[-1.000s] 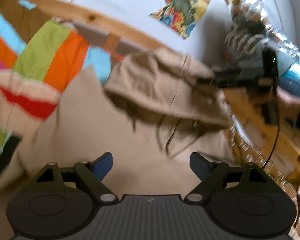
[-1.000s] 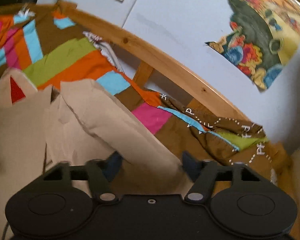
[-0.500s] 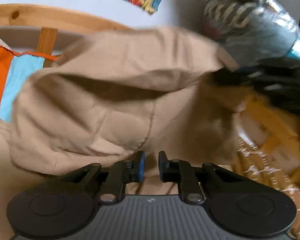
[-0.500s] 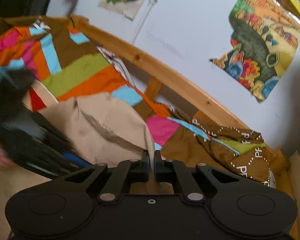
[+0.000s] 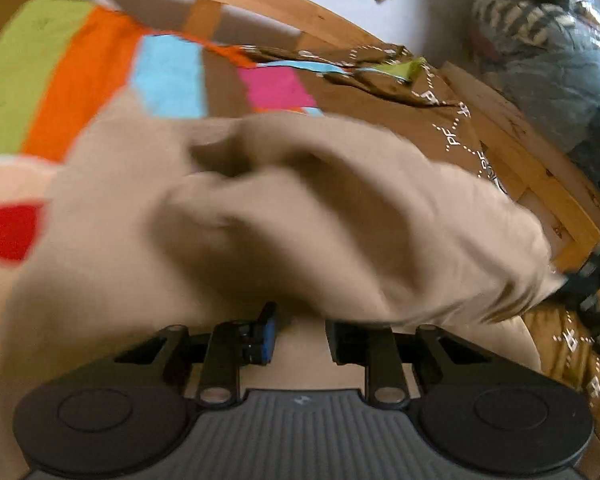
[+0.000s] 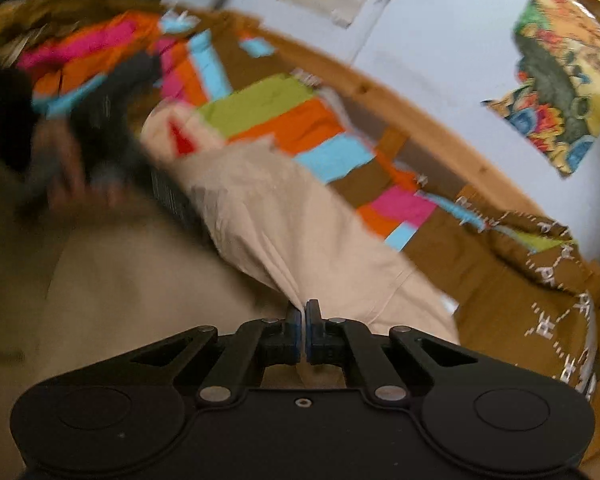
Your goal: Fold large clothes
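Right gripper (image 6: 303, 330) pinches a fold of soft beige cloth (image 6: 300, 236); only its view shows wall posters (image 6: 560, 92). Left gripper (image 5: 300, 336), parted, under bunched cloth.

One beige garment (image 5: 300, 208), two claws (image 6: 303, 326)

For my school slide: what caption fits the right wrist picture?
Right tongs pinch beige cloth above a colourful patchwork blanket.
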Tool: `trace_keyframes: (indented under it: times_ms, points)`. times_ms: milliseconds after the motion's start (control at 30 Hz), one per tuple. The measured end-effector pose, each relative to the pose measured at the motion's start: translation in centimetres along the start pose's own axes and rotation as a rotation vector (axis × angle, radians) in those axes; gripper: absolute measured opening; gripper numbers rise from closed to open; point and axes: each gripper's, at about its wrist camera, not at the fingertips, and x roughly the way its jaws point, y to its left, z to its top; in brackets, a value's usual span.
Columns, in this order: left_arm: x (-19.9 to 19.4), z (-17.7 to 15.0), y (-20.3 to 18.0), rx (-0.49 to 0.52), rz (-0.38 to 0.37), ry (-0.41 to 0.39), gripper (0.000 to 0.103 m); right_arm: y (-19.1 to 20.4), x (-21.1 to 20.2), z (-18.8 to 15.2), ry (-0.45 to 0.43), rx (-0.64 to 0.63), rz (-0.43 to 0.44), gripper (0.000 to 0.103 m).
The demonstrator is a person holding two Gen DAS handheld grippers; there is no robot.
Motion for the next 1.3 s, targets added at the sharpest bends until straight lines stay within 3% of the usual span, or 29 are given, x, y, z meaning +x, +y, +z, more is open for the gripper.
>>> trace_keyframes:
  times_ms: [100,167,267,367,433,500,633,700,733,767,800,833,867,900,1100,1200,1300]
  points:
    - [-3.7,-1.4,2.1,-0.047,0.023,-0.007,0.039,2.1,0.5,-1.7,0.067,-0.008,0.029,0.003]
    - [-5.7,-2.0,3.9,-0.083,0.031,-0.021,0.044,2.9,0.5,-2.6,0.115,0.019,0.067,0.021]
    - [-7.3,-1.1,5.2,-0.127,0.051,-0.050,0.044,2.4,-1.0,-3.7,0.125,0.123,0.125,0.032]
    - [-7.6,0.2,6.2,-0.170,0.044,-0.072,0.048,0.3,-3.4,-4.8,0.074,0.310,0.106,0.034]
    - [-6.9,1.2,6.2,-0.187,0.030,-0.077,0.055,-2.0,-5.0,-5.7,0.020,0.491,0.040,0.039]
    - [-5.8,2.3,6.0,-0.194,0.029,-0.073,0.055,-4.7,-5.9,-6.9,-0.017,0.668,-0.036,0.041]
    - [-2.6,4.1,5.8,-0.265,0.067,-0.016,0.055,-9.7,-4.3,-9.3,0.004,0.965,-0.060,0.043]
    - [-1.0,5.1,5.6,-0.282,0.068,0.000,0.051,-11.4,-2.6,-10.4,0.004,1.121,-0.039,0.043]
    - [-0.5,5.4,5.5,-0.278,0.081,0.012,0.039,-12.0,-1.8,-10.7,0.003,1.165,-0.027,0.043]
    - [0.1,5.8,5.2,-0.262,0.097,0.031,0.014,-12.5,-0.8,-10.7,0.004,1.187,-0.010,0.042]
    - [0.6,6.1,4.8,-0.231,0.124,0.047,0.007,-12.8,0.2,-10.5,0.017,1.186,0.000,0.041]
    - [0.9,6.2,4.4,-0.201,0.159,0.048,0.005,-12.9,1.1,-10.2,0.040,1.168,0.005,0.032]
    - [1.0,6.4,4.0,-0.175,0.185,0.042,0.000,-12.8,2.1,-9.6,0.069,1.130,-0.005,0.010]
    - [1.0,6.5,3.6,-0.149,0.207,0.030,0.000,-12.9,2.8,-9.2,0.080,1.086,-0.025,0.004]
    - [1.8,7.6,1.3,-0.022,0.374,-0.090,0.000,-13.0,5.4,-6.0,0.031,0.863,-0.165,0.000]
    - [3.6,7.2,1.4,-0.011,0.431,-0.020,0.000,-13.3,6.3,-5.7,0.056,0.803,-0.217,0.000]
    - [2.3,6.0,1.5,0.001,0.384,-0.009,0.003,-13.0,5.2,-6.5,0.043,0.813,-0.209,0.000]
